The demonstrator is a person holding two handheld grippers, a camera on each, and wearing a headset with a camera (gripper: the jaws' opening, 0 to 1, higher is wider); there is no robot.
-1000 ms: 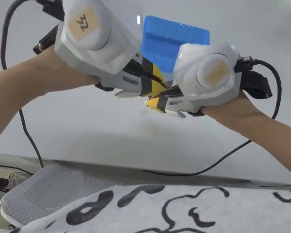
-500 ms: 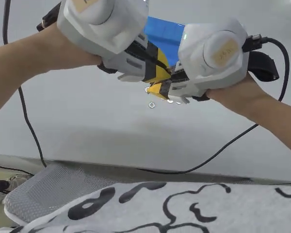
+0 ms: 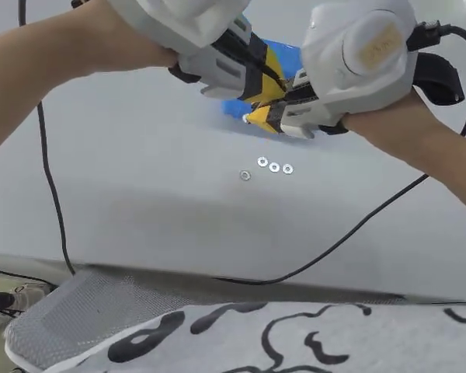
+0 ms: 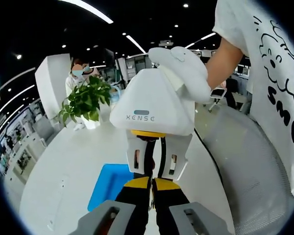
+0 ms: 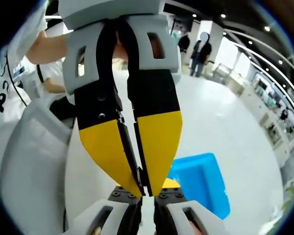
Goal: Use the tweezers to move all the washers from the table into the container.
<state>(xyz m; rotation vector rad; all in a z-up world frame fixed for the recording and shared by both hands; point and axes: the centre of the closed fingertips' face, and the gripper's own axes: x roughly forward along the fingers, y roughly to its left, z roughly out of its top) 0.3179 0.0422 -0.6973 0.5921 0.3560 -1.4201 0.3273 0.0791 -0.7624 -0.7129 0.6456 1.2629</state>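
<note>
Blue container point(image 3: 289, 56) lies behind the left gripper point(image 3: 273, 81) and right gripper point(image 3: 256, 116), held nose to nose; four washers point(image 3: 274, 167) lie on the table point(image 3: 140, 202), near the container. Left gripper view: right jaws together. Right gripper view: left jaws together.

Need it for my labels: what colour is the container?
Bright blue; the container shows best in the right gripper view.
</note>
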